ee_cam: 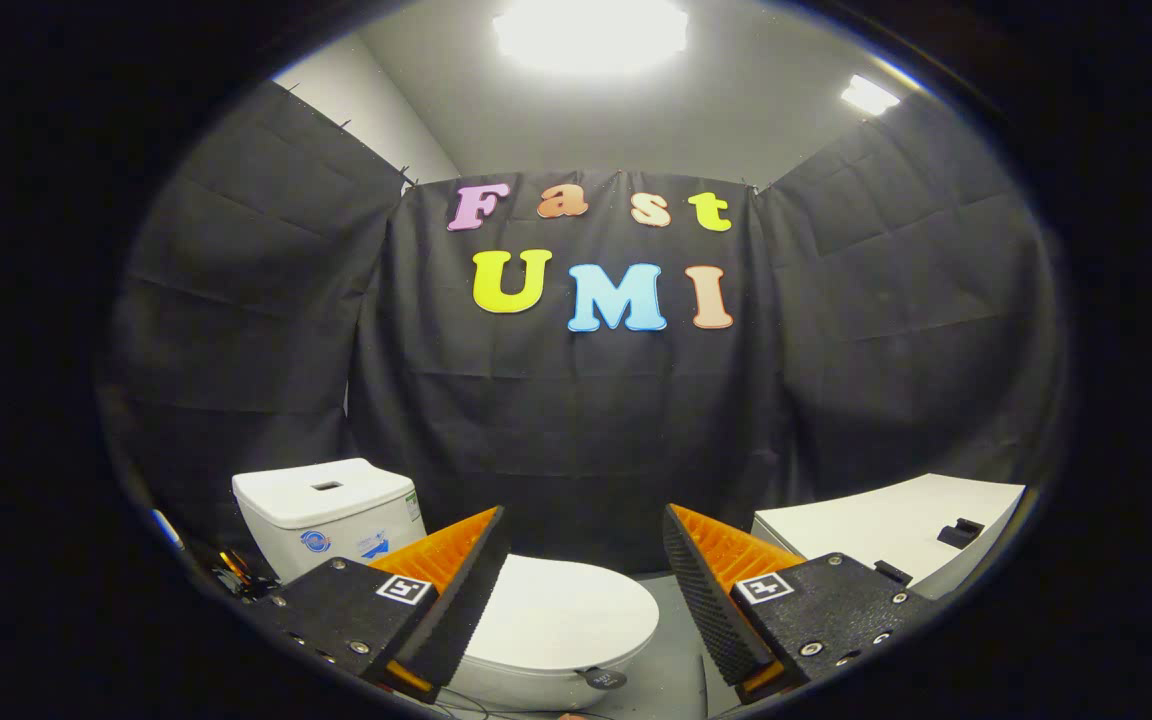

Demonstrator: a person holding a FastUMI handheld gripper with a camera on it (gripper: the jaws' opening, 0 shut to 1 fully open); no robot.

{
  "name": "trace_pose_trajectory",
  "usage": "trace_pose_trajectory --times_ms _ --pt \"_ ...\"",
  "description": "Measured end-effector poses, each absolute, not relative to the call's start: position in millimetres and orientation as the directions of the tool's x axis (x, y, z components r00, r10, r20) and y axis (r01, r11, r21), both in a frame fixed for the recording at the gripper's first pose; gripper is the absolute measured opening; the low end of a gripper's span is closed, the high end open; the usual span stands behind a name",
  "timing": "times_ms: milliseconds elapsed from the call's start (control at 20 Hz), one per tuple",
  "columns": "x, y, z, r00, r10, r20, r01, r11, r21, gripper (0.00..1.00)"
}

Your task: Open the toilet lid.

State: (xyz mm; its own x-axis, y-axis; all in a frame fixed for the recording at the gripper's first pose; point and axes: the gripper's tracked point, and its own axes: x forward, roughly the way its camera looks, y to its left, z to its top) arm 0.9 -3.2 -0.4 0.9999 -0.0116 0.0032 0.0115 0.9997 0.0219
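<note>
No wording is legible. The stickers on the tank, at nine o'clock from the wide-spread gripper, are too small to read. So is the round tag at six o'clock on the toilet lid. Each finger's mount bears a square coded marker.

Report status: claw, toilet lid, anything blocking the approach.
Claw open, holding nothing, above the toilet. Toilet lid down, untouched, just ahead between and below the fingers. Tank behind at left, white table at right, neither in the path.

The grey floor carries a white ceramic toilet, lid down, with a white slab-like desk beside it.
</note>
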Motion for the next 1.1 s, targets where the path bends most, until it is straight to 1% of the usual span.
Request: trace_pose_trajectory --times_ms 350,600,750,800,950,1100 --pt "0 -5 3 1.000 -0.017 0.018 0.016 0.998 0.067 0.95" --pt "10 -11 -4 1.000 -0.024 -0.004 0.024 0.982 0.185 0.95" --pt "13 -17 0 0.999 -0.038 0.029 0.029 0.958 0.284 0.94" --pt "17 -24 -3 0.997 -0.065 0.028 0.053 0.948 0.315 0.94" --pt "24 -32 -29 0.994 -0.111 -0.014 0.107 0.905 0.412 0.95" --pt "30 -33 -58 0.991 -0.119 -0.063 0.134 0.873 0.469 0.95"
